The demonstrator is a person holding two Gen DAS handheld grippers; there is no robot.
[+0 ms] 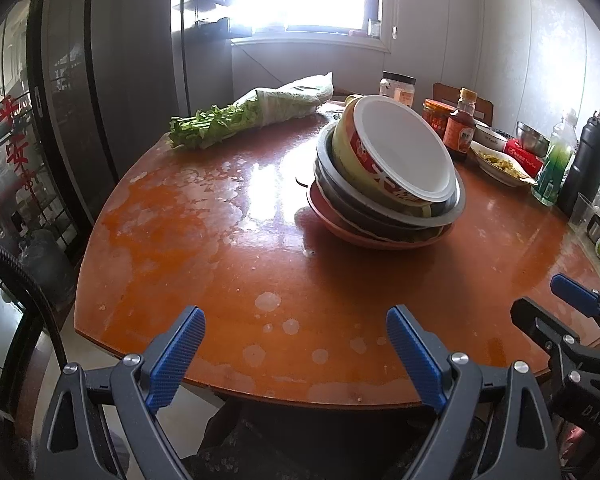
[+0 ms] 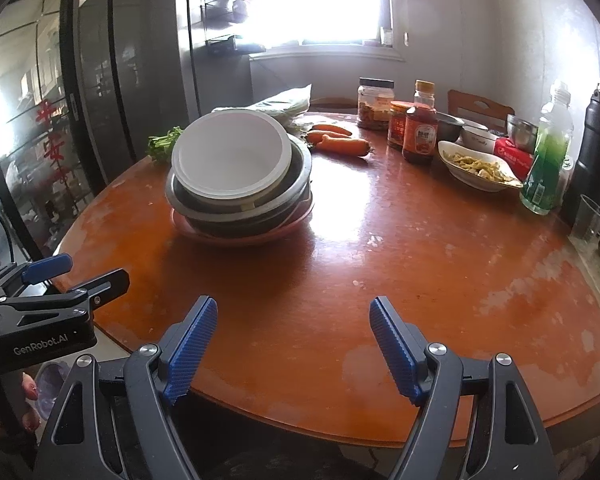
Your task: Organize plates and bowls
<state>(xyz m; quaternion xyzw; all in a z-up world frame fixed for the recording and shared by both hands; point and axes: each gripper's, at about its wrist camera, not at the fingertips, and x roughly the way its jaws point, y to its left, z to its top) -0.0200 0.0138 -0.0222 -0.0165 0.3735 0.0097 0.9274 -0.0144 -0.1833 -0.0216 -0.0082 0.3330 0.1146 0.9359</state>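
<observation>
Sunlight pours through the window behind a round, worn red-brown table (image 2: 440, 264), and we join with both tools pulled back at the near edge. Left hand-held gripper (image 1: 296, 344) hangs over the rim at six o'clock, jaws spread wide, nothing between them. Right hand-held gripper (image 2: 294, 340), same story: spread open, empty, parked at the near edge.

All eyes on the stack (image 2: 240, 184). From the right wrist view it stands at about eleven o'clock, well apart from both tools. A pink plate (image 2: 204, 236) sits at the bottom, metal bowls (image 2: 288, 196) nested above it, and a white-lined bowl (image 2: 232, 156) with a red-and-green printed outside on top. That top bowl is tilted, leaning in its nest, not seated level.

So where does the job stand? By my reading, the gathering looks mostly done, with the pile in one place. What may remain: settling that crooked top bowl, and possibly the far-side crockery at one o'clock, where a steel bowl (image 2: 522, 132), a small white bowl (image 2: 478, 136) and a white dish of food (image 2: 476, 172) stand among the sauce bottles (image 2: 420, 128). Whether those belong to the task, I can't tell.
</observation>
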